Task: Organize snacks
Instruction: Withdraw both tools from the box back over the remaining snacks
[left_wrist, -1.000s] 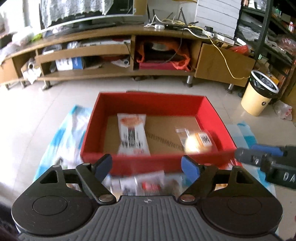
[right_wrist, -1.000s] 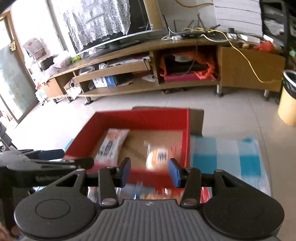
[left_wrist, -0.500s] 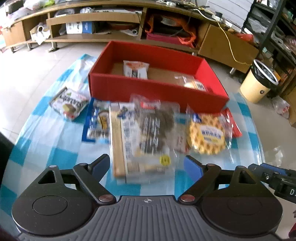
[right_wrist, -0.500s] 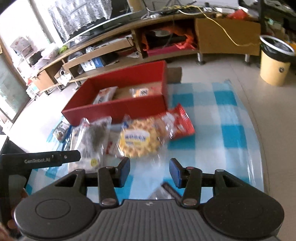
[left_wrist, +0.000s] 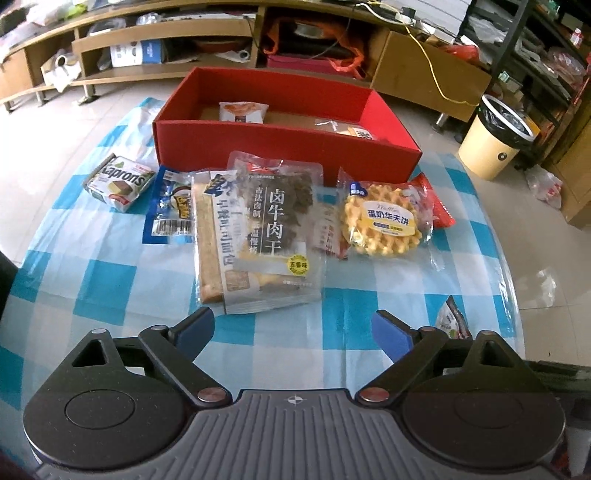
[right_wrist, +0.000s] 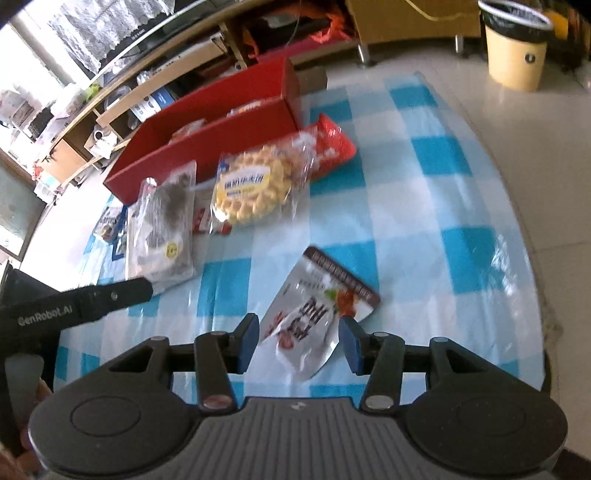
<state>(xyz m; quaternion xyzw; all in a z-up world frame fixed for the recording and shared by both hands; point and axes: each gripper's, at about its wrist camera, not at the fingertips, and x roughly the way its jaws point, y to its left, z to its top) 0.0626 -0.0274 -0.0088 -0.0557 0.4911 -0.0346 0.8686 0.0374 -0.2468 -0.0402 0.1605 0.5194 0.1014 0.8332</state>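
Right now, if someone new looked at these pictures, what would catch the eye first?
The red box at the far side of the blue checked tablecloth stands out first, with two snacks inside. In front of it lies a row of packets, the yellow waffle brightest. Nearer, a silver pouch lies alone, showing between the fingers of the right gripper.

The left gripper (left_wrist: 291, 334) tilts steeply downward, its jaws wide and just opening further, nothing between them. The right gripper (right_wrist: 299, 341) tilts down too, jaws narrowly parted, gripping nothing.

Both wrist views steeply down on shared waffle pack (left_wrist: 382, 220), red box (right_wrist: 207, 142).
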